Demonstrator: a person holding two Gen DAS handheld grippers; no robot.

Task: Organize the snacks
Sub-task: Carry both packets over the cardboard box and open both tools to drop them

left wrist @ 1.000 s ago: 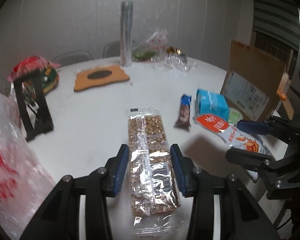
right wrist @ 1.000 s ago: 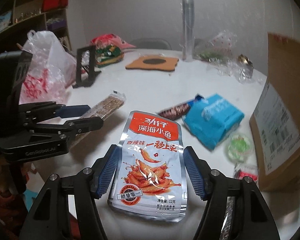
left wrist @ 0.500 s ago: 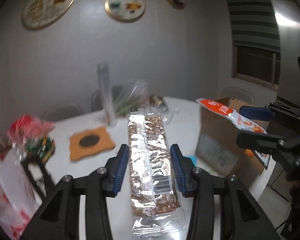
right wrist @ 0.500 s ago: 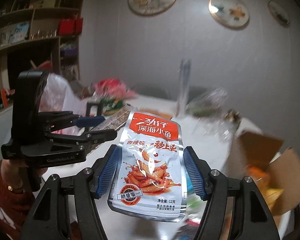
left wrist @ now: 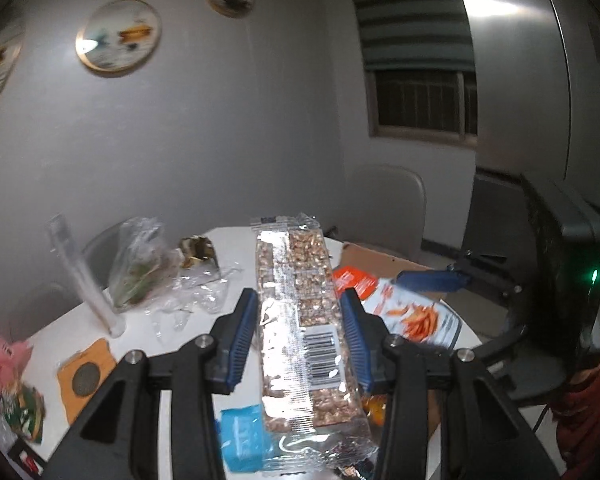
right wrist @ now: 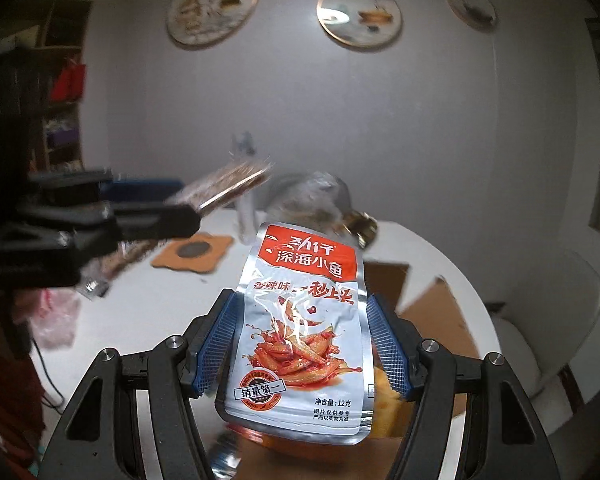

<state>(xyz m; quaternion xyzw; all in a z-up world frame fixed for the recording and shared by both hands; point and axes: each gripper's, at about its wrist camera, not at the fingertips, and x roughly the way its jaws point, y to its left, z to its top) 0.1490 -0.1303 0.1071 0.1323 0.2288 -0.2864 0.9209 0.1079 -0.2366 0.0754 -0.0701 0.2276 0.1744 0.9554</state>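
On my left wrist view the table's left edge is blurred: a red and green bundle (left wrist: 8,376) there is too smeared for me to identify, and the orange coaster (left wrist: 86,376) is partly cut off by my own finger. The left gripper (left wrist: 298,336) is clenched on the nut bar pack (left wrist: 304,320), blue pads pressed to both long sides, the pack raised off the white table (left wrist: 168,344) and pointing away from the camera; its near end hides part of a blue packet (left wrist: 242,432) below. Right of it, the cardboard box (left wrist: 384,260) is largely masked by the pack and by the right gripper, so I cannot make out its contents beyond something orange. On my right wrist view the left gripper (right wrist: 180,204) and its pack are motion-blurred. The right gripper (right wrist: 302,344) grasps the silver fish snack pouch (right wrist: 302,320) by its side edges, held up over the open box (right wrist: 432,312), which the pouch mostly conceals.
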